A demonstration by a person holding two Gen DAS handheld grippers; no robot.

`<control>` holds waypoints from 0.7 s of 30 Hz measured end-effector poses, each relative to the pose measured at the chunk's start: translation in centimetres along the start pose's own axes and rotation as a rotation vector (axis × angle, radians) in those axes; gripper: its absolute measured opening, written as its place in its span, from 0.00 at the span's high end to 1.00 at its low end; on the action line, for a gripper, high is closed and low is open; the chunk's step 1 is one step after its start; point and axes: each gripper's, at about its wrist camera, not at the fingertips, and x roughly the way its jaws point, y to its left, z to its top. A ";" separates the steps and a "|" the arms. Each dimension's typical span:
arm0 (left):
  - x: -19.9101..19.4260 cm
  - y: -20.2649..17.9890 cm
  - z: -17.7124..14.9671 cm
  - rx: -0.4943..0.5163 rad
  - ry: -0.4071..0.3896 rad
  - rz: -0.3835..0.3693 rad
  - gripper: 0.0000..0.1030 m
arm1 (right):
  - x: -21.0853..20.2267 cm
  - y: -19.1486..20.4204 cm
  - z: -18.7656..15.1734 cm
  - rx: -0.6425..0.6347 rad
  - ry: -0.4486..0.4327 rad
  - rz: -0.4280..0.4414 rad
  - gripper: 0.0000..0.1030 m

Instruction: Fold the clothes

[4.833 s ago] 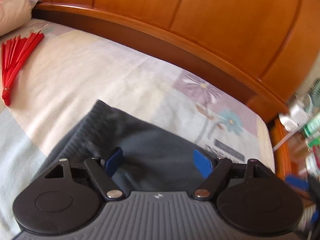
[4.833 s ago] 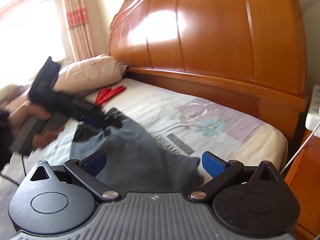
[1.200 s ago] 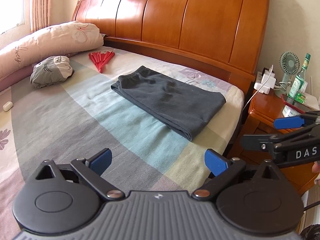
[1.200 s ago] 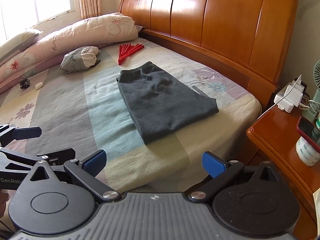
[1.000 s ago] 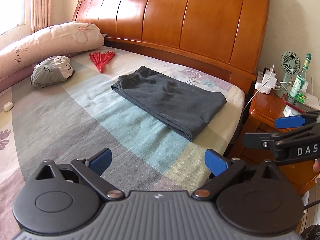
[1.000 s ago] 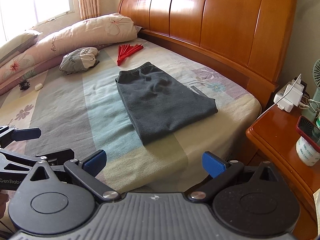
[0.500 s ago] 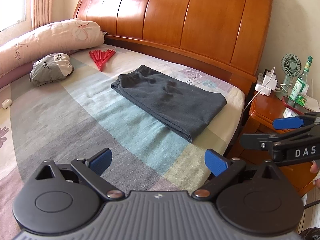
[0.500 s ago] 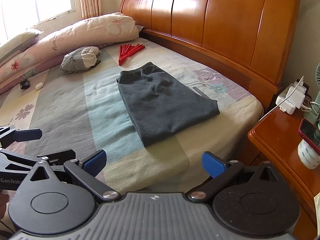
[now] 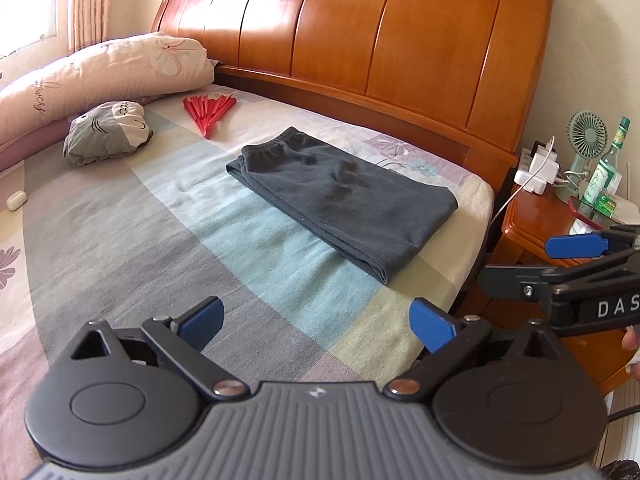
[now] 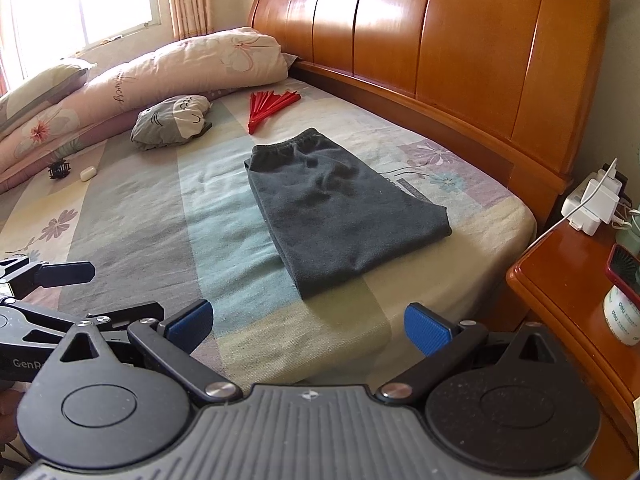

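Sunlit from a window at the far left, the bed (image 10: 132, 216) under its striped, flower-printed sheet carries everything in sight, backed by a tall wooden headboard (image 10: 440, 32). Rolled bedding (image 10: 160, 68) and a grey cat-face cushion (image 10: 172, 122) sit along the left, likely pushed aside to leave flat working room; a small white case (image 10: 87, 173) and a dark clip beside it are too small to identify. A red folding fan (image 10: 268, 106) lies near the headboard, apart from the clothes. Dark grey trousers (image 10: 340, 208) lie folded into a flat rectangle near the bed's right edge, waistband toward the fan, so the fold looks finished. The left gripper (image 9: 316, 320) and right gripper (image 10: 308, 324) both hang back over the near edge, jaws spread wide and empty, well apart from the garment. On the nightstand (image 10: 568, 280) at right, a charger, cup and red phone are cut off by the frame.
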 end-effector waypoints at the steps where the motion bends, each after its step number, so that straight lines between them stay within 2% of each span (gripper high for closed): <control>1: 0.0 0.1 0.0 -0.003 -0.001 0.001 0.04 | 0.0 0.0 0.0 -0.001 0.000 0.001 0.00; 21: 0.4 0.6 0.0 -0.023 0.007 0.005 0.04 | 0.3 0.0 0.2 0.005 0.004 0.017 0.00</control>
